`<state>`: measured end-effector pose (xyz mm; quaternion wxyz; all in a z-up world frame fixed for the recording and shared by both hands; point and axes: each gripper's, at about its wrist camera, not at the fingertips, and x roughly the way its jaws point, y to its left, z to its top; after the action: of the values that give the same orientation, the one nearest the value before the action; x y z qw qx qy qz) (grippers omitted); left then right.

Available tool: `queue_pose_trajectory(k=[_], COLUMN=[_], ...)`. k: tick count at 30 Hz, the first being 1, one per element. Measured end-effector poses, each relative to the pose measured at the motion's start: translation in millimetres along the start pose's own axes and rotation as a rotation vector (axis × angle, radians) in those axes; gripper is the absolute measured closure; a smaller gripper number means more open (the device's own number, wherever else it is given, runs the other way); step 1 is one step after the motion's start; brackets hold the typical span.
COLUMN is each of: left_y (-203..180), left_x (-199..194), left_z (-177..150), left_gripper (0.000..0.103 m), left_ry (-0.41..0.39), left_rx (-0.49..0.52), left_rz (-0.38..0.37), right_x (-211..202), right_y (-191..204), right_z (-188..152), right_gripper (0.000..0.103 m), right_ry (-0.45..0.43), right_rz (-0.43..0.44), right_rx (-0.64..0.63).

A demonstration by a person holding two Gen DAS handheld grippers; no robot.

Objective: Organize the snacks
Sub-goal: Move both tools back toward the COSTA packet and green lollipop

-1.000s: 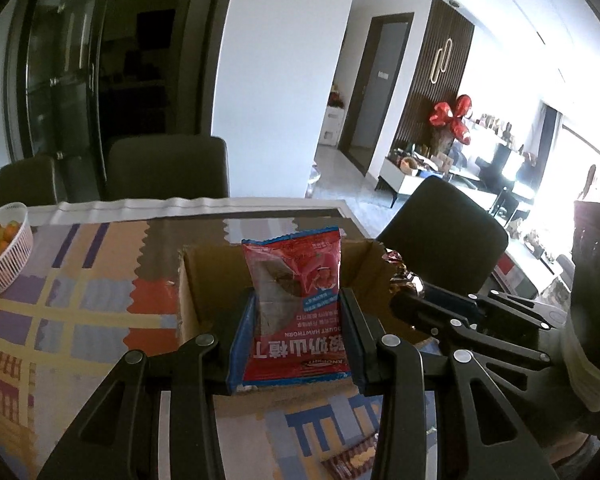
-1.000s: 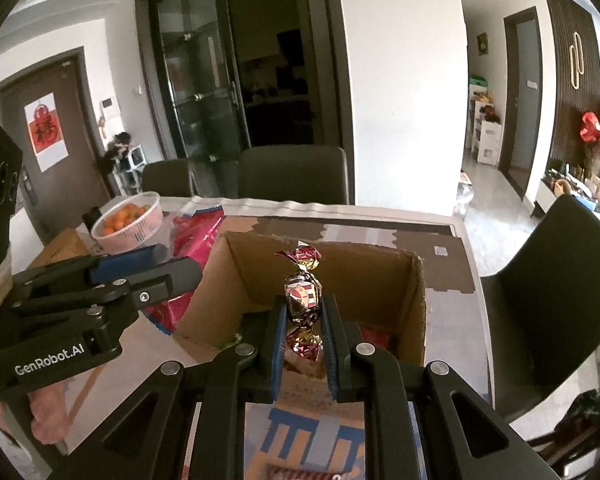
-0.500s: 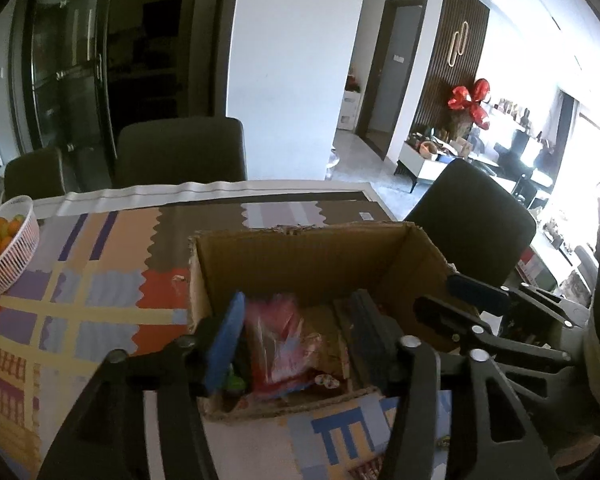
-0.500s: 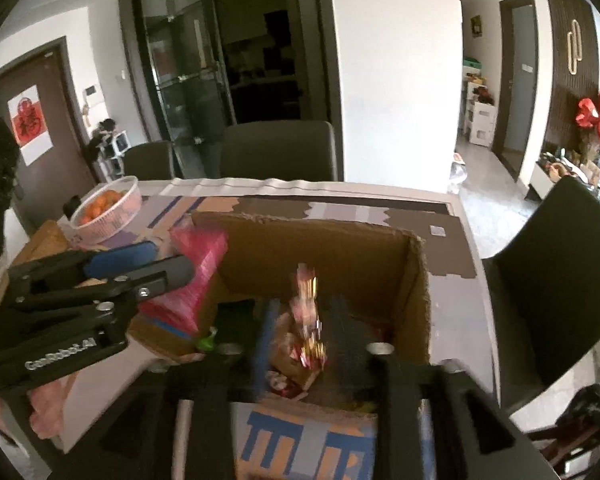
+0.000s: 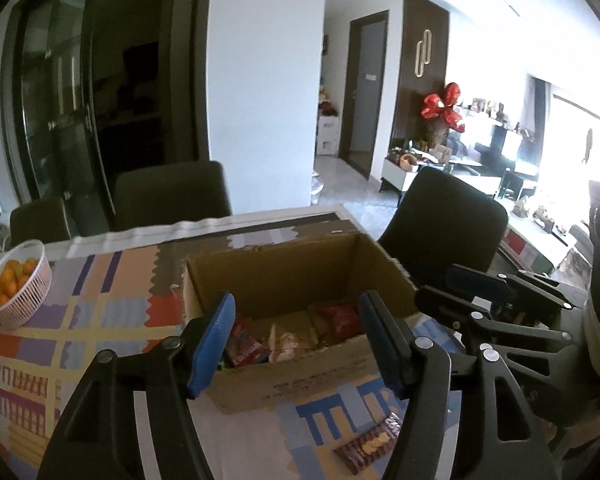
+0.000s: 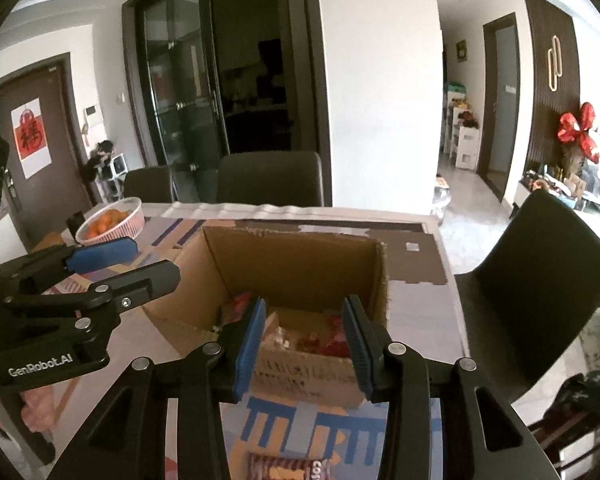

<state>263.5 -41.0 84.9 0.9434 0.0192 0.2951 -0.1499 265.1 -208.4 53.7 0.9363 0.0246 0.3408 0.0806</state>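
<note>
An open cardboard box (image 5: 284, 276) stands on the patterned table; it also shows in the right wrist view (image 6: 296, 268). Several snack packets lie inside, among them a red packet (image 5: 244, 344) and another red one (image 5: 340, 316). My left gripper (image 5: 300, 340) is open and empty, just above the box's near wall. My right gripper (image 6: 304, 340) is open and empty at the same near wall. A dark striped snack bar (image 5: 370, 444) lies on the table in front of the box; it also shows in the right wrist view (image 6: 292, 468).
A white basket of oranges (image 5: 14, 284) sits at the table's left. Dark chairs stand behind the table (image 5: 172, 196) and to its right (image 5: 440, 224). The right gripper's body (image 5: 500, 312) is close beside the box.
Both grippers have opened. The red packet from the left one and the wrapped candy from the right one have dropped into the box.
</note>
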Motion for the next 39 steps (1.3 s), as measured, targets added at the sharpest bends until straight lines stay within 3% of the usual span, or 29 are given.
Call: queue_pose_trajectory(k=[9,18,27,39], left_y=[-28.2,-52.6,-67.4,-83.6], left_x=[-28.3,-31.5,-17.3,26.7], left_z=[-14.2,-42.6,-79.2,-122.5], left_gripper=[0.034,0.032,0.030,0.030], left_ry=[-0.021,0.036,0.140,0.338], left_rx=[0.039,0.115,0.173,0.263], left_rz=[-0.047,-0.077,-0.101,-0.140], right_x=[-45.4,-67.9,-60.9,-34.1], right_y=[-4.9,-9.5,-15.3,-24.9], right_z=[-16.3,-45.2,-84.3,-125.6], right_gripper=[0.058,0.053,0.050,0.050], right_ry=[-0.047,-0.029,0.087,0.289], right_rz=[-0.031,-0.065,-0.082,-0.073], right_rx=[0.018,0.027,-0.020,-0.093])
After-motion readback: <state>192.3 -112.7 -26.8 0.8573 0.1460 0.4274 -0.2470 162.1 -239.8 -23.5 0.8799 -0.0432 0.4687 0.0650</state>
